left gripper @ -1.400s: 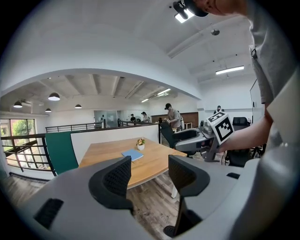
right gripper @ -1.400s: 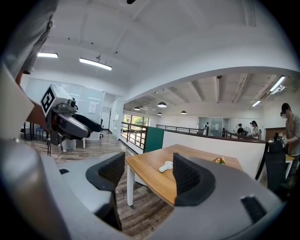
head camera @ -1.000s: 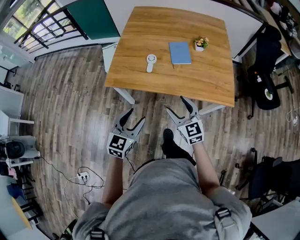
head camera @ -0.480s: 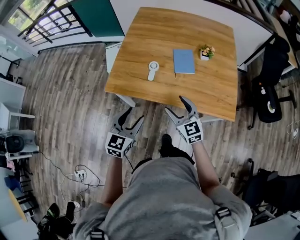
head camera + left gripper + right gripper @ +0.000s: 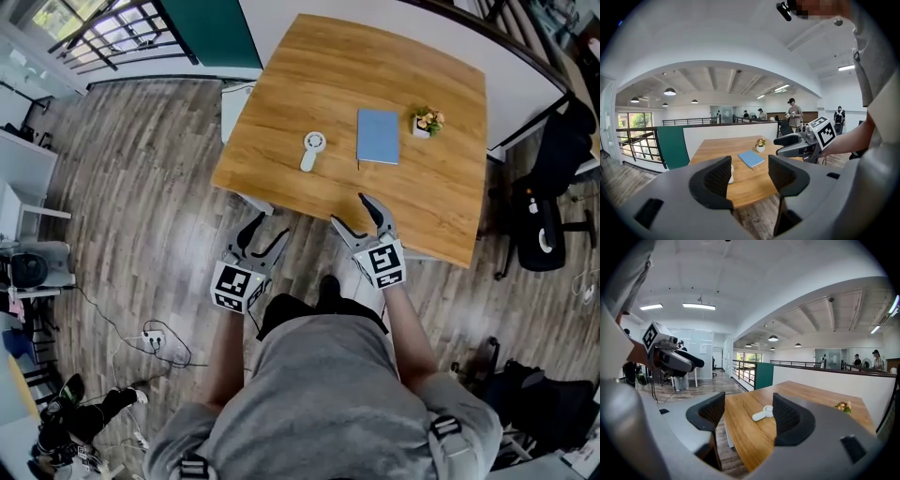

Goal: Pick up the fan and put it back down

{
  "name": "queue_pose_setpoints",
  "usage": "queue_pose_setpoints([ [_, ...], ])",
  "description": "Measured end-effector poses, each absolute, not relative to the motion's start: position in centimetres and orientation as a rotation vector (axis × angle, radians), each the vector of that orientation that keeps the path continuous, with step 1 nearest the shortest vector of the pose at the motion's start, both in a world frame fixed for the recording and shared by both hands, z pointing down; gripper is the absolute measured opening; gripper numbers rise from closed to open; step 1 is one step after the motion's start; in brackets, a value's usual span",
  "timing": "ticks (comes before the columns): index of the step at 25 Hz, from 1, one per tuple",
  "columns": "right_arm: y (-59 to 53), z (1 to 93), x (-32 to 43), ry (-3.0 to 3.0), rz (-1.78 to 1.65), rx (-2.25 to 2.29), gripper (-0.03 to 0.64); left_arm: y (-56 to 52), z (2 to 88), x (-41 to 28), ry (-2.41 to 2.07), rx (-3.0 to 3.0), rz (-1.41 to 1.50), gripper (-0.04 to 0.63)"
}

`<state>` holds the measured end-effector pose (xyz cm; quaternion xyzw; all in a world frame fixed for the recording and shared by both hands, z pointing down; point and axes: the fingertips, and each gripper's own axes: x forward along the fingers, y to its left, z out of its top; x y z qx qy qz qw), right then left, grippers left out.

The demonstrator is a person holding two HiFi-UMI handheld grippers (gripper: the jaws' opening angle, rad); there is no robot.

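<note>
A small white hand fan (image 5: 312, 148) lies flat on the wooden table (image 5: 281, 178), left of its middle; it also shows between the jaws in the right gripper view (image 5: 762, 413) and half hidden behind a jaw in the left gripper view (image 5: 731, 172). My left gripper (image 5: 262, 233) hangs open over the floor just short of the table's near edge. My right gripper (image 5: 357, 212) is open too, its fingertips over the table's near edge, well short of the fan. Nothing is between either pair of jaws.
On the table lie a blue notebook (image 5: 378, 136) and a small potted flower (image 5: 427, 122). A black office chair (image 5: 548, 206) stands at the right. A power strip with cables (image 5: 150, 339) lies on the floor at the left. People stand in the distance (image 5: 793, 115).
The person has stepped towards the table: both grippers have come closer to its near edge, the right one now over it. The jaws stay open. The fan has not moved.
</note>
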<state>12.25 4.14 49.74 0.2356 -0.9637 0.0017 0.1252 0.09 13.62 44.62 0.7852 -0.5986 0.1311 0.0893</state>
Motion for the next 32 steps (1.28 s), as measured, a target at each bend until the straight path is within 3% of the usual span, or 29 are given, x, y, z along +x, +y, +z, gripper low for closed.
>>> queue_pose_setpoints([
  [32, -6.1, 54.7, 0.4, -2.655, 0.157, 0.773, 0.324, 0.5, 49.1, -13.1, -1.574, 2.362, 0.400, 0.252],
])
